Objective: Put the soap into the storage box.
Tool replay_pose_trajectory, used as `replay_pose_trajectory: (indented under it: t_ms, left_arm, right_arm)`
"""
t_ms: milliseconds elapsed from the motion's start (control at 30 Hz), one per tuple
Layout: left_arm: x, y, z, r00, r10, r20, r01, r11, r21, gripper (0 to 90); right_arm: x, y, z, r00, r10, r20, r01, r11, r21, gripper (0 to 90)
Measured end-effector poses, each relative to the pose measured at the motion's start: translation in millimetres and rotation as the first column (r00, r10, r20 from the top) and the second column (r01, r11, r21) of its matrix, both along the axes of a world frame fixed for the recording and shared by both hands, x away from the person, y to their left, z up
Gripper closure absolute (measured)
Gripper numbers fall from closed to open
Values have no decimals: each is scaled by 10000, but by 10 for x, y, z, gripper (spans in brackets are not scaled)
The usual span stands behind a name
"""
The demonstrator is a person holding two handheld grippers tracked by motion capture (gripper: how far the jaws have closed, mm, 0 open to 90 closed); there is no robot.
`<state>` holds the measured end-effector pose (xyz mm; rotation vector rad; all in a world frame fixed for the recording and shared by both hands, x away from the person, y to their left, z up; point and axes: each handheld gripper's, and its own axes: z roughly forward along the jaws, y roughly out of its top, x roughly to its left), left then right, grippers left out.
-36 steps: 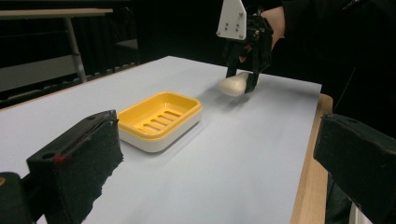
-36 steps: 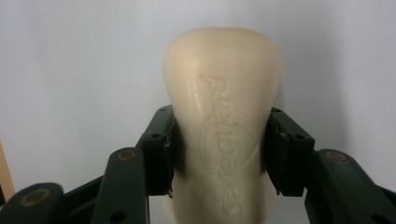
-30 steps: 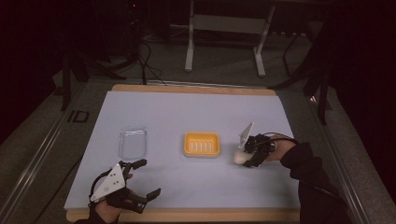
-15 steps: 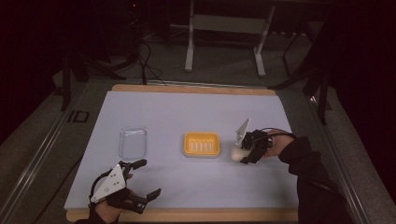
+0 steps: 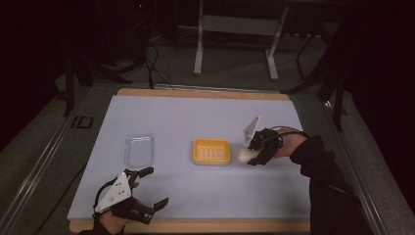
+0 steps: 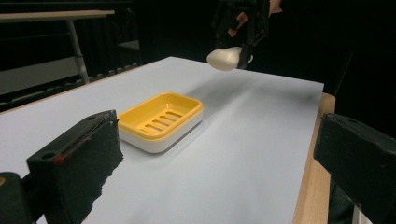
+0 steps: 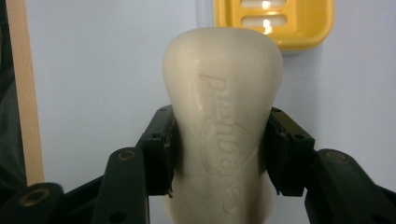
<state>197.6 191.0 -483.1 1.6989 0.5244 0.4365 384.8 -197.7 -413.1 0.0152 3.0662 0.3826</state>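
The right gripper [image 5: 254, 157] is clamped on the soap [image 5: 244, 155], held clear of the table beside the dish [image 5: 211, 151] it seems meant for, while the left gripper [image 5: 149, 188] waits with jaws apart

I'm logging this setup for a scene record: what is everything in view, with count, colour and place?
soap bar: one, cream white, clamped between the right gripper's jaws, lifted above the table just right of the dish
soap dish: one, yellow tray on a white base, empty, mid-table
clear lid: one, transparent, flat on the table left of the dish
table: one, pale blue top with wooden edge
metal frame: one, grey, on the floor behind the table
left hand-held gripper: one, black, open, near front edge
right hand-held gripper: one, black, shut on the soap bar
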Motion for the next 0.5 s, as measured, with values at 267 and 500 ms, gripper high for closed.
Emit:
replay_pose_trajectory:
  t_ms: [267,500]
  left_arm:
    - [1,-3,-2,10000,-19,-11,19,10000,91,11]
    - [0,-1,-2,10000,-40,-18,40,10000,71,11]
  right_arm:
    - [38,127,161,9995,127,287,-133,9997,192,499]
    - [59,244,245,9985,381,382,-394,9987,335,499]
